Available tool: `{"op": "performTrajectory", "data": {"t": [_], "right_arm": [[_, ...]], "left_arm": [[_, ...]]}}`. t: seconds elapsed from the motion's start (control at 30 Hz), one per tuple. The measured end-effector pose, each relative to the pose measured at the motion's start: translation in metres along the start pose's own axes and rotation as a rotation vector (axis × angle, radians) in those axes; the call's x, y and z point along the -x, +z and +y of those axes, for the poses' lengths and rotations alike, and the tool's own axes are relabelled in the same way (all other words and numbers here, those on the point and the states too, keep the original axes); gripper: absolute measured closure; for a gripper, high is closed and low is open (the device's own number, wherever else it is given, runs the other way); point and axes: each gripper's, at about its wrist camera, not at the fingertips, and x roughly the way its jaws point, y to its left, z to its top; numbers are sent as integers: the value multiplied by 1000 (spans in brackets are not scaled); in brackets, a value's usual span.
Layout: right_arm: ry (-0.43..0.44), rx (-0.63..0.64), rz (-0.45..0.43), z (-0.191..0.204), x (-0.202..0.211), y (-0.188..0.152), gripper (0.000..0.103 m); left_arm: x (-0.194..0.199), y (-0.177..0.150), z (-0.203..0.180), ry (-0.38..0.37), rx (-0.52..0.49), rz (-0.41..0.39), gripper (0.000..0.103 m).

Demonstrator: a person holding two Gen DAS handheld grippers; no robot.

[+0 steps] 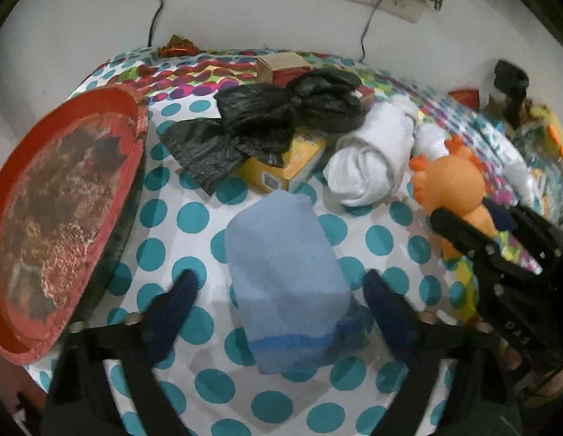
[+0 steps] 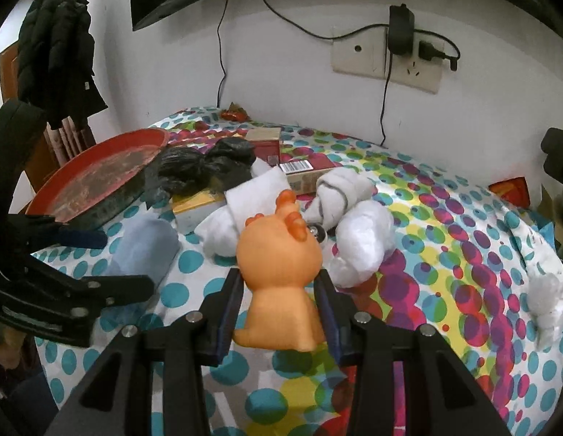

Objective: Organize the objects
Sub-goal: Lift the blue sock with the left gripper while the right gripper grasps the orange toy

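A light blue rolled cloth (image 1: 281, 254) lies on the dotted tablecloth (image 1: 194, 218), between the fingers of my left gripper (image 1: 281, 283). Its jaws stand open, with a gap showing on each side of the roll. An orange toy animal (image 2: 278, 254) sits upright, its back to the right wrist camera. My right gripper (image 2: 279, 283) is shut on its body, a pad against each side. In the left wrist view the orange toy (image 1: 448, 181) is at the right, held by the black right gripper (image 1: 477, 218). The blue roll (image 2: 143, 247) and left gripper (image 2: 118, 265) show left of it.
A worn red round tray (image 1: 129, 116) stands at the table's left edge. Behind the roll lie a knotted black plastic bag (image 1: 292, 109) on a yellow box (image 1: 299, 160), white rolled cloths (image 1: 372, 152) and a red carton (image 2: 303, 170). Cables hang from a wall socket (image 2: 387, 58).
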Motion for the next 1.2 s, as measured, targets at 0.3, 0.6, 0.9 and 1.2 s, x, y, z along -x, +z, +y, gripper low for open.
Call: {"op": "performTrajectory", "data": {"t": [0.3,0.6,0.9,1.2], "right_arm": [[-16,-54,-11,-1,5,-5,62],[-53,-66,-25,-3,8,-4,62],[-97,-88,-56,-7,16,-5,62],[-137,-112,-64,-12,18,-6,62]], "left_arm": [[-6,-1,1,-33,-27,20,67],[5,-8,-5,-22,-113,-8,77],[28,-16,13,16,-143,-30,77],[55,-15,43,65,-138,-67,77]]}}
